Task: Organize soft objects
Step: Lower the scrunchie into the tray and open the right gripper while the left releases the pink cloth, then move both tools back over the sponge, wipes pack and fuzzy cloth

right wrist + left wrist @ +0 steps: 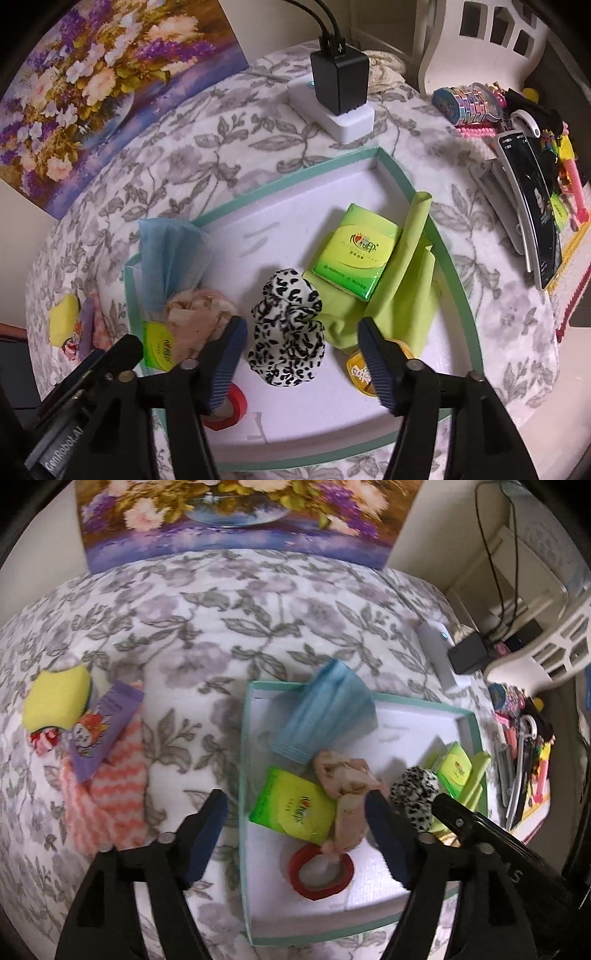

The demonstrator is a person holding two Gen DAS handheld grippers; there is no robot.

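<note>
A white tray with a teal rim [244, 775] lies on a flowered cloth. In it are blue face masks [325, 716], a green tissue pack [291, 805], a crumpled pink cloth [347, 790], a red tape roll [321, 871] and a black-and-white spotted scrunchie [288, 325]. My left gripper [295, 798] hangs open above the tissue pack and the pink cloth. My right gripper [302, 326] is open around the scrunchie, pads clear of it. A second tissue pack [354, 254] rests on a lime cloth [410, 288]. Left of the tray lie a yellow sponge [55, 701], a purple pouch [103, 731] and a pink zigzag cloth [110, 797].
A black charger on a white power strip [340, 85] sits behind the tray. A flower painting [92, 85] leans at the back. A phone [532, 206], bright toys [469, 99] and a white chair [480, 44] crowd the right side. A yellow round lid [356, 373] lies under my right finger.
</note>
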